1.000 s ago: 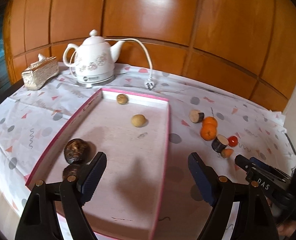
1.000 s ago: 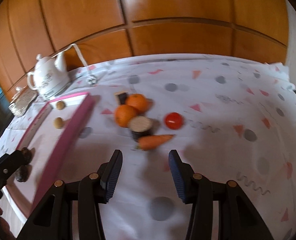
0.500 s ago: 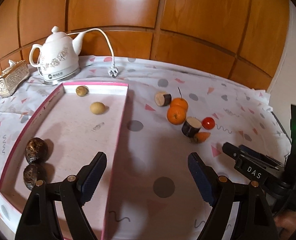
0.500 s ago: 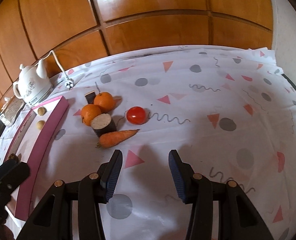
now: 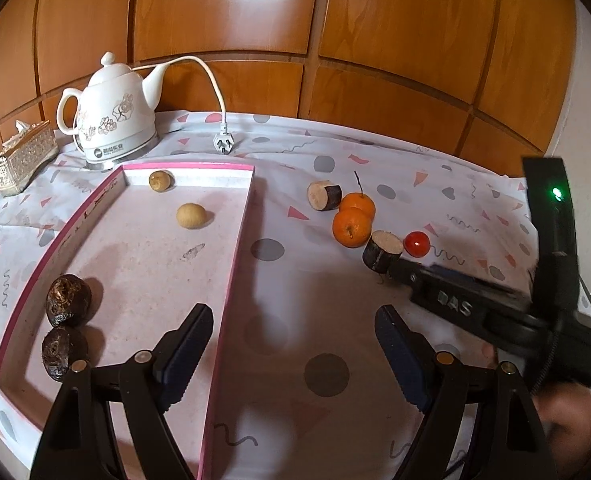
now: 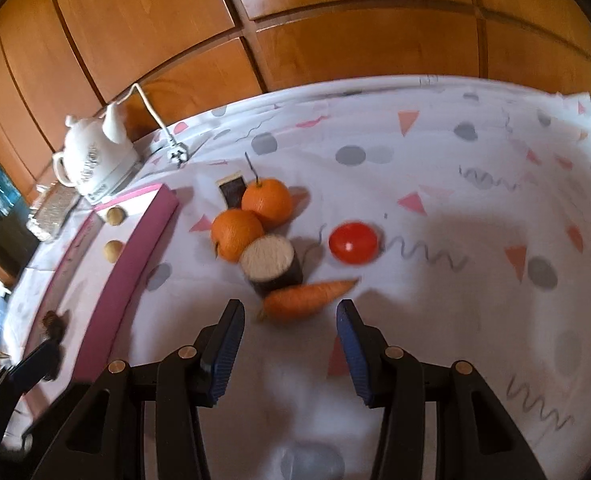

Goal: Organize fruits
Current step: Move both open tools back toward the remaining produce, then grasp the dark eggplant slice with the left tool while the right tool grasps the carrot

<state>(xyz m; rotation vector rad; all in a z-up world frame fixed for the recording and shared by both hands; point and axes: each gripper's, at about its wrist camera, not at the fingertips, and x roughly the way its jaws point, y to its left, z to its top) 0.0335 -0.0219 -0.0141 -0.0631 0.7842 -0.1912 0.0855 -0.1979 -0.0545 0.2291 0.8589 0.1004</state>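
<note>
1. The table (image 5: 475, 184) wears a white cloth with grey dots, pink triangles and squiggles, and runs up to a wood-panelled wall.
2. The pink-rimmed tray (image 5: 239, 240) is the landmark. It lies on the left part of the table; the left gripper (image 5: 293, 344) hangs over its right rim with jaws wide apart and nothing between them, one finger above the tray floor and the other over the cloth.
3. Inside the tray, two dark wrinkled fruits (image 5: 68, 306) touch each other at the near left wall, and two small tan fruits (image 5: 191, 216) sit well apart from them toward the far end.
4. The white kettle (image 5: 113, 120) stands just behind the tray's far left corner, with its cord and plug (image 5: 224, 145) lying on the cloth. The grey mark on its base is too small to read. A patterned tissue box (image 5: 23, 156) sits left of the kettle.
5. To the right of the tray lies a cluster: two oranges (image 6: 251, 216) touching, a dark cut round (image 6: 271, 264) against the nearer orange, another cut piece (image 6: 233, 190) behind, and a red tomato (image 6: 353, 242) a little apart.
6. The right gripper (image 6: 289, 344) has its jaws partly apart and gripping nothing; the carrot (image 6: 307, 296) lies just ahead of its tips, touching the cut round.
7. In the left wrist view that gripper's body reads "DAS".
</note>
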